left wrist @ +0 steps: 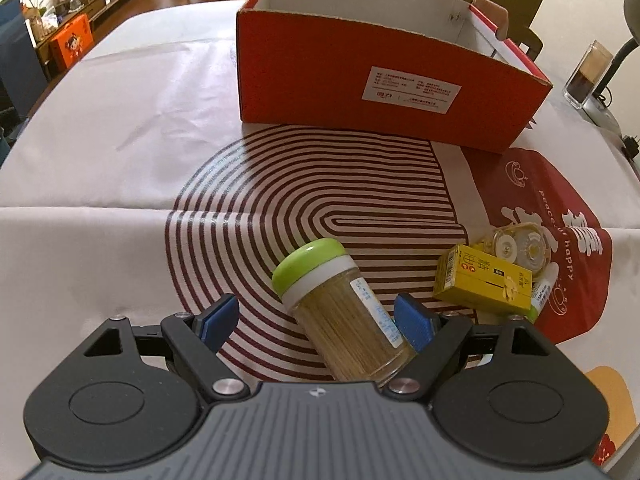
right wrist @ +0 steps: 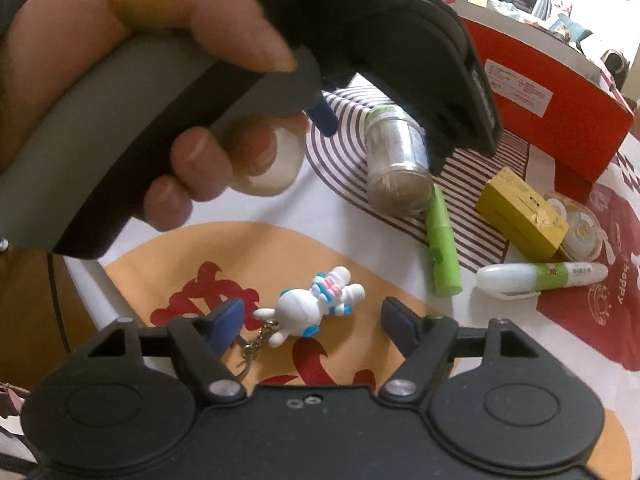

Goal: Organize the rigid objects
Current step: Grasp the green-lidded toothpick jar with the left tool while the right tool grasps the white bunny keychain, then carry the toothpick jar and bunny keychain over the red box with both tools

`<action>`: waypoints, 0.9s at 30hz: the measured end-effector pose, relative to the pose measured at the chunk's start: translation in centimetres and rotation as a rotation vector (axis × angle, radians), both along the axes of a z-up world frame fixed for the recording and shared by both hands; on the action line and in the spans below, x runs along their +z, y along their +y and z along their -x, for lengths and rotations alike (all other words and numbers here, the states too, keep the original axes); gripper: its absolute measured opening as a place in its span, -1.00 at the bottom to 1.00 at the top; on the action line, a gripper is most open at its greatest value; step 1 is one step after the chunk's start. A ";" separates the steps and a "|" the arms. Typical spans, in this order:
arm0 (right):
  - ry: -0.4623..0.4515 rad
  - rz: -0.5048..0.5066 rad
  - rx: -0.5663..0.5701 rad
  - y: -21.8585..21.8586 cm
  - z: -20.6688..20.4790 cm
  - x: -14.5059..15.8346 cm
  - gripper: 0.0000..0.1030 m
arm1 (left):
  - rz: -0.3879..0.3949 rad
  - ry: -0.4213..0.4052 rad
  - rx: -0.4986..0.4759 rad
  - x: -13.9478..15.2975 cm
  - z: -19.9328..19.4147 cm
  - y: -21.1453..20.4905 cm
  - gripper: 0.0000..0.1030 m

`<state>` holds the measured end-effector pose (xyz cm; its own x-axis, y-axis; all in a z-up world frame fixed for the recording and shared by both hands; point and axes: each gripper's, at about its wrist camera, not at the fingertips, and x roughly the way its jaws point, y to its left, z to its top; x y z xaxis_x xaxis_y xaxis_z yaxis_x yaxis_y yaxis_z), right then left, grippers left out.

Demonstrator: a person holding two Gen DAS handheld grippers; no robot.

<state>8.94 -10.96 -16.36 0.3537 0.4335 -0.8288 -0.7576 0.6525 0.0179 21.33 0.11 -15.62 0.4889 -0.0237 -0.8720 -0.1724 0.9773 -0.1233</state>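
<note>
Toothpick jar (left wrist: 344,312) lies on its side on the worktop (left wrist: 120,140) between the wide-open left gripper (left wrist: 316,312) pads, against the right one. Right gripper (right wrist: 310,314) gapes around a rabbit keychain (right wrist: 312,304), not gripping it.

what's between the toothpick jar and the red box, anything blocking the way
Nothing visible. The toothpick jar lies on its side between the open fingers of the left hand-held gripper, and only bare patterned tablecloth lies between it and the red box. The yellow box sits off to the right.
</note>
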 end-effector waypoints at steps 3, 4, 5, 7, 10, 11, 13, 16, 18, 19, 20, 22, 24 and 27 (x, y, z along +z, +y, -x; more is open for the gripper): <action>-0.013 0.003 0.013 0.1 0.3 0.0 0.41 | 0.014 0.013 0.009 -0.5 -0.2 0.2 0.65; -0.015 0.003 0.015 0.1 0.4 0.0 0.39 | 0.017 0.016 0.012 -0.6 -0.2 0.2 0.65; -0.016 0.002 0.017 0.1 0.5 0.0 0.38 | 0.021 0.016 0.014 -0.7 -0.2 0.3 0.64; -0.021 -0.002 0.020 0.1 0.6 0.1 0.26 | 0.030 0.015 0.012 -0.8 -0.1 0.4 0.60; -0.024 -0.007 0.021 0.2 0.6 0.2 0.14 | 0.048 0.004 0.004 -0.8 0.0 0.6 0.34; -0.025 -0.008 0.021 0.3 0.6 0.3 0.14 | 0.054 0.003 0.002 -0.7 0.0 0.6 0.24; -0.024 -0.012 0.018 0.1 0.7 0.2 0.14 | 0.061 0.002 -0.003 -0.6 0.1 0.7 0.22; -0.026 -0.015 0.014 -0.2 0.5 0.2 0.13 | 0.070 -0.003 -0.001 -0.6 0.5 0.9 0.14; -0.030 -0.014 0.009 -0.2 0.6 0.3 0.12 | 0.062 -0.007 0.003 -0.4 0.8 1.0 0.06; -0.034 -0.012 0.004 -0.3 0.5 0.3 0.12 | 0.059 -0.009 0.005 -0.4 1.0 1.1 0.01; -0.038 -0.011 0.000 -0.3 0.6 0.4 0.12 | 0.060 -0.010 0.006 -0.3 1.1 1.2 -0.02; -0.042 -0.015 -0.012 -0.4 0.6 0.6 0.12 | 0.065 -0.011 0.015 -0.2 1.4 1.7 -0.06; -0.047 -0.018 -0.020 -0.6 0.6 1.0 0.12 | 0.067 -0.010 0.024 -0.1 1.8 2.3 -0.08; -0.055 -0.029 -0.037 -1.0 0.4 1.8 0.12 | 0.066 -0.013 0.026 0.1 2.2 2.8 -0.10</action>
<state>8.56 -11.95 -14.53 0.4149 0.4428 -0.7949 -0.7331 0.6802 -0.0037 19.09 2.92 -15.48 0.5015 -0.0681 -0.8625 -0.1960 0.9620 -0.1899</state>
